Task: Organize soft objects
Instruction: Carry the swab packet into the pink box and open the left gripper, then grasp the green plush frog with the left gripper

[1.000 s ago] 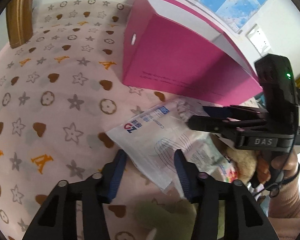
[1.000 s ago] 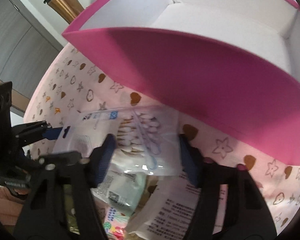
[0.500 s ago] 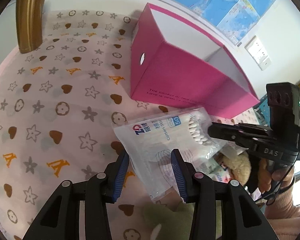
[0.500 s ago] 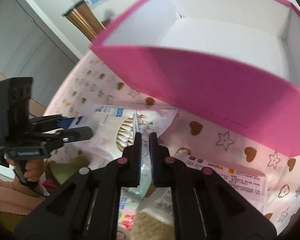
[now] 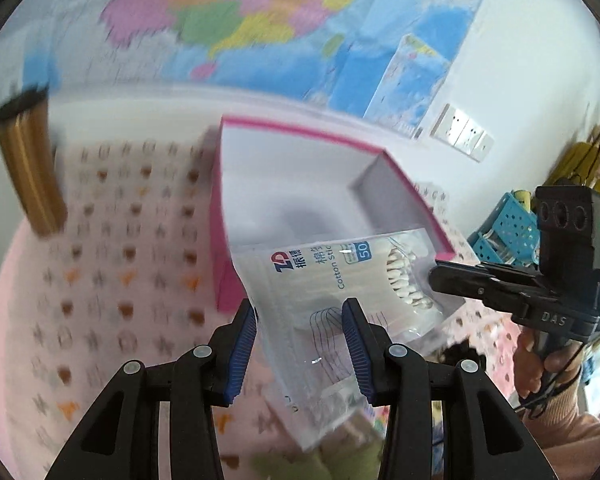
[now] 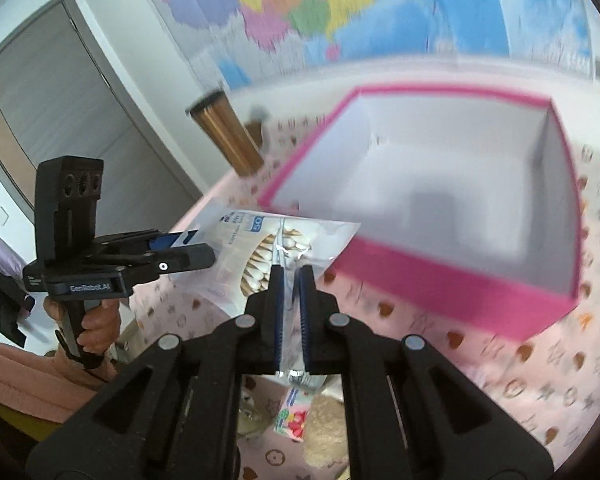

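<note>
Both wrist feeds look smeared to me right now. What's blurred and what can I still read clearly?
Left wrist view: tablecloth and wall map streak with motion blur; the cotton swab bag and left gripper stay sharp. Right wrist view: pink box and map are smeared; right gripper and bag are crisp. Fisheye bends the edges.

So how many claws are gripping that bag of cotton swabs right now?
2. The left claw holds the cotton swab bag across its near end, and the right claw is shut on its edge nearest the pink box. The bag hangs lifted between them.
</note>
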